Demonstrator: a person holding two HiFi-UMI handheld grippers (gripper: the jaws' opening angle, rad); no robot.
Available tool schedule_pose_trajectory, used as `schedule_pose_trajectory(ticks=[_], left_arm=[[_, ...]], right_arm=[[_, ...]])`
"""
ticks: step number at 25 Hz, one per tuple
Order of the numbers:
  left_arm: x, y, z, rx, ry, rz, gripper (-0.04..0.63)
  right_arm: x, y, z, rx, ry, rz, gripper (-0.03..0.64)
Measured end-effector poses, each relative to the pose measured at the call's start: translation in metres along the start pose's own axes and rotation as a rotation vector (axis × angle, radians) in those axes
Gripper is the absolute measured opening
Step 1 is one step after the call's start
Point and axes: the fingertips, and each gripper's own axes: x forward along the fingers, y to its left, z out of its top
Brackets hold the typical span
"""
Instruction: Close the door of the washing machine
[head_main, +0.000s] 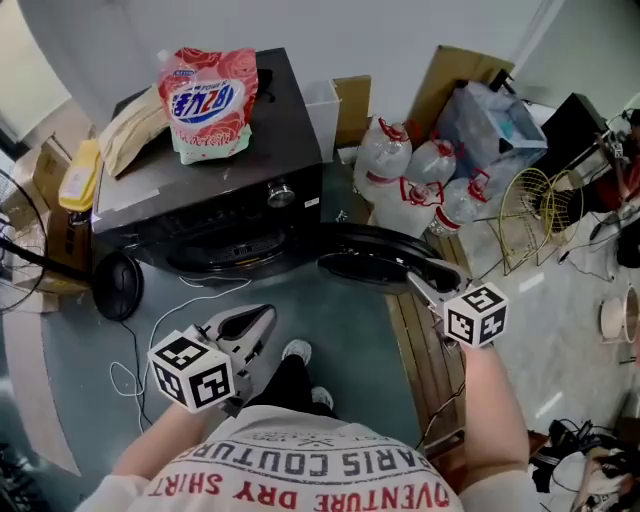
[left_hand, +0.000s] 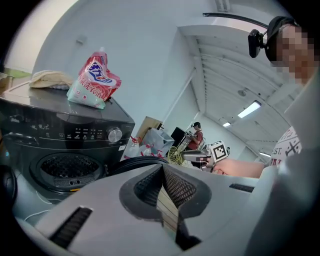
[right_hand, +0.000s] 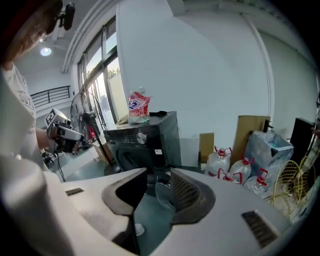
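Note:
The black front-loading washing machine (head_main: 230, 170) stands at the top centre, its drum opening (head_main: 235, 250) facing me. Its round door (head_main: 375, 262) is swung open to the right. My right gripper (head_main: 418, 283) is open at the door's near right edge; whether it touches the door I cannot tell. In the right gripper view the jaws (right_hand: 152, 187) stand apart, with the door's glass (right_hand: 162, 195) and the floor showing between them. My left gripper (head_main: 262, 318) hangs low in front of the machine, shut and holding nothing (left_hand: 162, 172).
A red-and-white detergent bag (head_main: 208, 100) and a tan cloth lie on the machine's top. Water bottles (head_main: 420, 180), cardboard and a wire basket (head_main: 535, 210) crowd the right. A wooden slatted strip (head_main: 425, 350) runs beside the door. A white cable (head_main: 130, 375) lies on the floor at left.

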Motion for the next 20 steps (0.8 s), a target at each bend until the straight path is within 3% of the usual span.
schedule_pose_trajectory(ticks=[5, 14, 20], left_arm=[[0.021, 0.02, 0.005, 0.0, 0.05, -0.006, 0.028], [0.045, 0.051, -0.005, -0.003, 0.157, -0.008, 0.028], [0.057, 0.062, -0.013, -0.024, 0.194, -0.005, 0.028]], right_arm=[[0.033, -0.045, -0.021, -0.095, 0.131, -0.077, 0.176], [0.076, -0.107, -0.068, -0.358, 0.415, -0.116, 0.204], [0.091, -0.122, -0.084, -0.484, 0.547, -0.059, 0.204]])
